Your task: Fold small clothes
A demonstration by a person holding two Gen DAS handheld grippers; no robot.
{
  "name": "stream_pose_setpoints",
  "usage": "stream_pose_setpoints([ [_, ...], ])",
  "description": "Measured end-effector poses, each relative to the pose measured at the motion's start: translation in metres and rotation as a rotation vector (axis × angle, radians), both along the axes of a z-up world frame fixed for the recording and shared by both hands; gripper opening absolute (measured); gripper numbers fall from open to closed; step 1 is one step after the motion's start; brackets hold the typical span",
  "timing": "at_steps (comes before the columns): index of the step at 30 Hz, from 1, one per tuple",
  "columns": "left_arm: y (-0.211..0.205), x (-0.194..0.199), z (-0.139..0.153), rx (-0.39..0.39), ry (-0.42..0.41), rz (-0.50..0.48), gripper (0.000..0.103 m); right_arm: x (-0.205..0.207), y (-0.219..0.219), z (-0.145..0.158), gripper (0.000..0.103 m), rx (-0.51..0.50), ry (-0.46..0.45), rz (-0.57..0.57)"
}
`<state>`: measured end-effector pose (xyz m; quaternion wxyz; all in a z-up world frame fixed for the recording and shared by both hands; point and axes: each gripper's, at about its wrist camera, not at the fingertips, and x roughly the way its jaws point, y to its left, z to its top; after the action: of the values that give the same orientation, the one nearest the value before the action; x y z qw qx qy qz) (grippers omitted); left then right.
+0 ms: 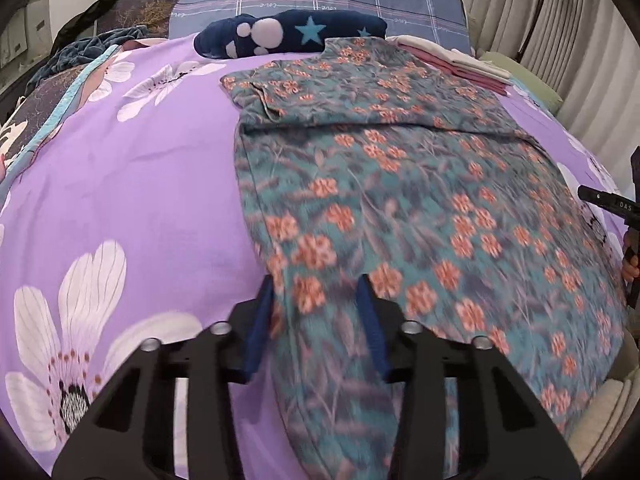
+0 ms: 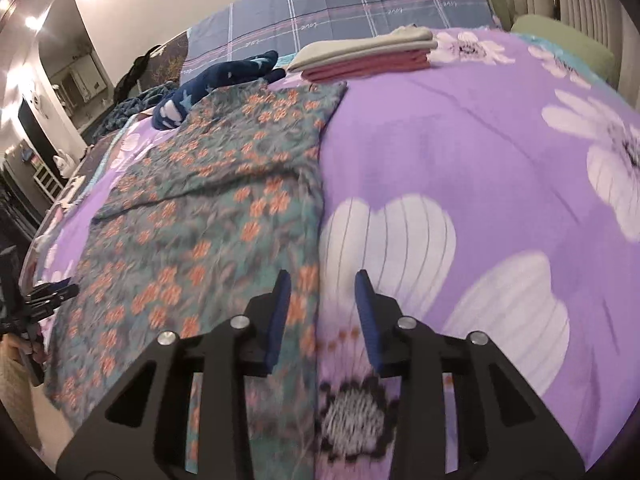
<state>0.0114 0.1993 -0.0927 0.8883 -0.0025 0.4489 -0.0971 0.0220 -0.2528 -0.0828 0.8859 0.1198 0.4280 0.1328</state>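
From the left wrist camera, I see my left gripper (image 1: pixel 316 286) with its blue pads spread apart, holding nothing, poised over the near left edge of the floral garment (image 1: pixel 400 184). The garment lies flat on the purple flowered bedspread (image 1: pixel 160 184), its far part already doubled over so that a crease runs across it. The left pad (image 1: pixel 262 300) sits about on the cloth's left border, the other pad over the print. At the far right edge I can just make out the right gripper (image 1: pixel 608 202), near the garment's right side. Beyond the garment lie a navy star-print item (image 1: pixel 292 34) and a stack of folded pink and cream clothes (image 1: pixel 456 64). I judge the step to be taking the near corners, so I want this gripper low enough to catch all layers at the border, not only the top one.

From the right wrist camera, my right gripper (image 2: pixel 322 284) is likewise spread and empty, straddling the garment's right edge: one pad over the print, the other over the bedspread's white flower (image 2: pixel 392 236). The left gripper (image 2: pixel 52 294) shows at the far left edge. Whether my pads touch the cloth I cannot tell. I would pinch both corners level, lift together, and keep the edge taut to avoid a skewed fold.
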Motion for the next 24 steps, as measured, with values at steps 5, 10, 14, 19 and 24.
stream_pose_setpoints([
  [5,0.010,-0.018,0.000,-0.051,0.003,0.016,0.027,-0.026,-0.004,-0.006,0.035,0.046,0.040,0.029],
  [10,0.015,-0.043,0.000,-0.112,0.008,0.003,0.027,-0.053,-0.005,-0.008,0.035,0.064,0.070,0.082],
  [14,0.013,-0.063,-0.001,-0.171,0.027,-0.047,0.030,-0.075,-0.006,-0.009,0.035,0.076,0.085,0.115],
  [19,0.010,-0.088,-0.001,-0.222,0.049,-0.101,0.030,-0.097,-0.019,-0.011,0.035,0.141,0.119,0.133],
  [24,0.011,-0.099,-0.004,-0.229,0.050,-0.115,0.030,-0.100,-0.021,-0.012,0.041,0.181,0.146,0.180],
])
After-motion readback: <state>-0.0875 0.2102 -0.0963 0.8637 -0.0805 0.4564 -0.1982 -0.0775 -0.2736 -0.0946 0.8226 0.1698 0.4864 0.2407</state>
